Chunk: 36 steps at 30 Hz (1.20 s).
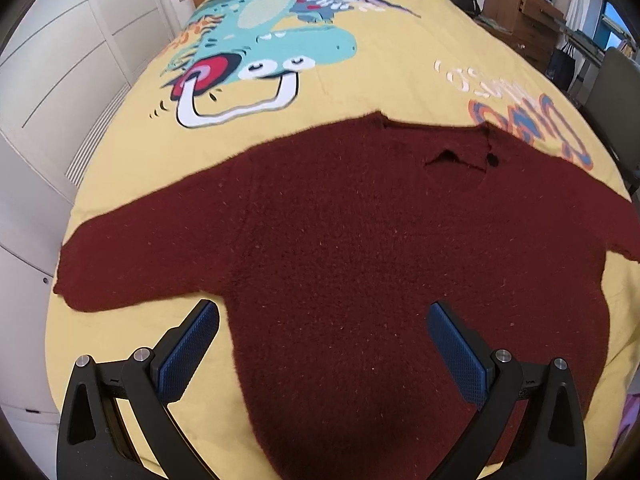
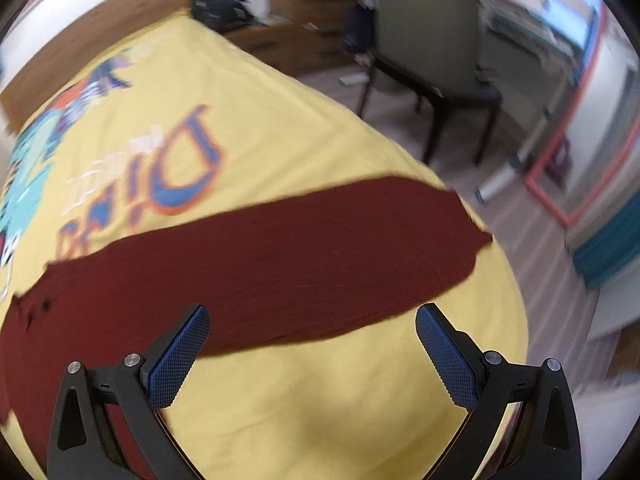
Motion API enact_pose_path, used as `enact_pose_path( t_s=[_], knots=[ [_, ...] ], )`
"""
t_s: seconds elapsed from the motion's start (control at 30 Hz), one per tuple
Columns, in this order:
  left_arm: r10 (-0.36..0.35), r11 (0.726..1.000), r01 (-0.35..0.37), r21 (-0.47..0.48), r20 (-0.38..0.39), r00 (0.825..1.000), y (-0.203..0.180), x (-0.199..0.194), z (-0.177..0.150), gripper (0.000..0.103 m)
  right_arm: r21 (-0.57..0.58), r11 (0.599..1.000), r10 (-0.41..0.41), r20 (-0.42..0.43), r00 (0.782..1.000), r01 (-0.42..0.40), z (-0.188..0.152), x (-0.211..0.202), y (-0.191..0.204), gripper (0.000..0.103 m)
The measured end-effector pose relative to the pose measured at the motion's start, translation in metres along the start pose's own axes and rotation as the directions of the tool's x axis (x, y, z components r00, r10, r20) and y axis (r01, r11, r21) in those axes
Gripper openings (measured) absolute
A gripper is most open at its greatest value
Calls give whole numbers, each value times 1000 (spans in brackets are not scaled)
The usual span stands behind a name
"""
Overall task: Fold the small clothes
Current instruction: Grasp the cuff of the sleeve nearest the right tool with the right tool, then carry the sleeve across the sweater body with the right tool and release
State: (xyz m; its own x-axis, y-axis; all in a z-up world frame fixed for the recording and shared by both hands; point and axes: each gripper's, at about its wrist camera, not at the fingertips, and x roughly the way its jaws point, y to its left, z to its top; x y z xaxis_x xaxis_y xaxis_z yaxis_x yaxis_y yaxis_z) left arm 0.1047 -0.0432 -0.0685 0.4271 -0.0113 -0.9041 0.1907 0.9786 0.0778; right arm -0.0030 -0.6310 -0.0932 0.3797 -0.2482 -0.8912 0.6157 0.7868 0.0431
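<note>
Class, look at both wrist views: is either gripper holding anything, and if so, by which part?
Nothing is held. The left gripper and the right gripper are both open above the maroon sweater, which lies spread flat on the yellow bedspread.

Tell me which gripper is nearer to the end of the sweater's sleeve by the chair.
Right. The right gripper hovers open just short of that sleeve, whose end lies ahead to its right. The left gripper is open over the sweater's body, that sleeve far off right.
</note>
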Motion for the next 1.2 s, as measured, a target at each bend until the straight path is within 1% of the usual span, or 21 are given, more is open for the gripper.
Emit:
enact_pose_path(
  t_s=[0.07, 0.1, 0.17, 0.2, 0.23, 0.3, 0.4, 0.47, 0.5, 0.57, 0.63, 0.67, 0.7, 0.73, 0.77, 0.83, 0.93, 0.97, 1.07, 1.13, 1.2],
  knots=[
    [22, 1000, -22, 4, -10, 1000, -1, 12, -3, 102, 92, 996, -4, -33, 999, 7, 1, 27, -21, 102],
    [26, 1000, -26, 4, -17, 1000, -1, 17, -4, 102, 121, 993, -14, -49, 999, 19, -1, 37, -28, 102],
    [26, 1000, -26, -4, -35, 999, 0, 28, -8, 102, 158, 984, -63, -85, 994, 76, -4, 62, -39, 102],
    [23, 1000, -24, -9, -44, 999, 1, 32, -9, 102, 167, 982, -72, -96, 993, 87, -5, 70, -43, 102],
    [19, 1000, -20, -15, -51, 999, 2, 35, -11, 102, 182, 979, -71, -106, 992, 89, -5, 78, -48, 102],
    [19, 999, -20, -27, -64, 998, 6, 43, -16, 102, 238, 969, -43, -120, 992, 71, -5, 92, -59, 102],
    [38, 998, -42, -36, -92, 995, 13, 53, -22, 102, 288, 955, -37, -148, 988, 79, -3, 110, -69, 102],
    [39, 998, -45, -47, -111, 993, 17, 59, -27, 102, 309, 949, -21, -157, 987, 69, 0, 119, -72, 100],
    [38, 998, -44, -52, -119, 992, 18, 61, -30, 102, 320, 945, -16, -159, 987, 67, 1, 122, -74, 97],
    [38, 997, -46, -56, -130, 991, 21, 64, -34, 102, 340, 938, -12, -167, 986, 69, 7, 126, -78, 85],
    [39, 997, -46, -55, -133, 990, 22, 64, -37, 102, 352, 933, -17, -171, 985, 77, 14, 127, -82, 52],
    [41, 997, -49, -54, -135, 990, 22, 64, -39, 102, 358, 931, -9, -167, 986, 69, 18, 127, -85, 41],
    [43, 997, -51, -53, -136, 990, 22, 64, -40, 102, 364, 929, -2, -169, 986, 64, 21, 127, -88, 19],
    [44, 997, -52, -51, -137, 990, 21, 64, -41, 102, 367, 929, 10, -170, 985, 54, 25, 126, -89, 15],
    [44, 997, -52, -51, -138, 989, 21, 64, -43, 102, 364, 930, 24, -171, 985, 40, 29, 124, -88, 14],
    [41, 997, -49, -55, -137, 990, 20, 63, -44, 102, 321, 946, 13, -157, 987, 38, 35, 112, -79, 13],
    [36, 997, -46, -61, -144, 989, 20, 64, -45, 102, 199, 980, 28, -70, 997, -13, 43, 77, -50, 13],
    [29, 997, -39, -67, -148, 989, 21, 64, -45, 102, 168, 985, 38, -50, 998, -29, 45, 67, -42, 13],
    [14, 997, -24, -70, -144, 989, 22, 63, -45, 102, 74, 993, 95, 9, 995, -96, 48, 29, -8, 13],
    [4, 997, -14, -72, -137, 991, 24, 60, -44, 102, 10, 990, 142, 49, 989, -143, 48, -1, 22, 12],
    [-7, 997, -3, -80, -126, 992, 28, 57, -42, 102, -35, 983, 183, 73, 980, -181, 51, -22, 45, 13]
  ],
)
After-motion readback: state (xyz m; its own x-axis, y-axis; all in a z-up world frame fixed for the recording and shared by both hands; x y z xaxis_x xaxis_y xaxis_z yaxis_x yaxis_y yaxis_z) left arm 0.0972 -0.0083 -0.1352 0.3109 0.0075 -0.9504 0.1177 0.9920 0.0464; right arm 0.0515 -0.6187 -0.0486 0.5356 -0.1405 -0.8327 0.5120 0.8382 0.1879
